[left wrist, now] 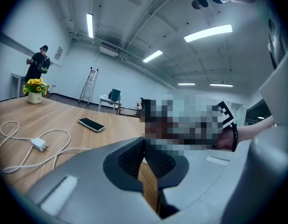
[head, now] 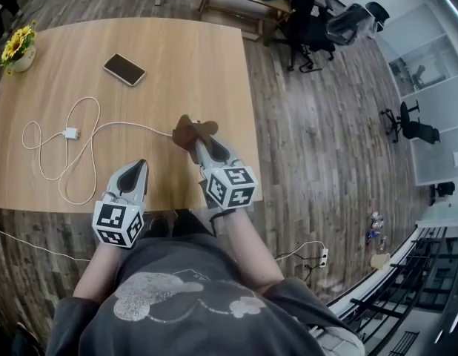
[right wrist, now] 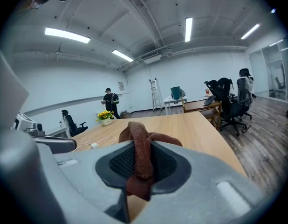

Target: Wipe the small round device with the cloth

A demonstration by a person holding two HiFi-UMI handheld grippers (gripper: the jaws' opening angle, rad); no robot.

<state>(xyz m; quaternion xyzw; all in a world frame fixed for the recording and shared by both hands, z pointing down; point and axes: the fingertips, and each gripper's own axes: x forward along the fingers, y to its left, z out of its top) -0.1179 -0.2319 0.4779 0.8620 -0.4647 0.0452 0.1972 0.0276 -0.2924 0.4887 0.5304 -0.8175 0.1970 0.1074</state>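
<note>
A brown cloth (head: 190, 131) is bunched between the jaws of my right gripper (head: 201, 145), which is shut on it over the wooden table (head: 192, 58) near its right edge. The right gripper view shows the cloth (right wrist: 140, 148) pinched between the pads and sticking out past the tips. My left gripper (head: 140, 166) is near the table's front edge, to the left of the right one; its jaws are shut with nothing in them (left wrist: 145, 143). No small round device shows. A white cable (head: 133, 126) runs up to the cloth and vanishes under it.
A dark phone (head: 124, 69) lies at the back middle of the table. A white charger plug (head: 70, 133) with looped cable lies at the left. A pot of yellow flowers (head: 18, 48) stands at the far left corner. Office chairs (head: 318, 21) stand beyond the table.
</note>
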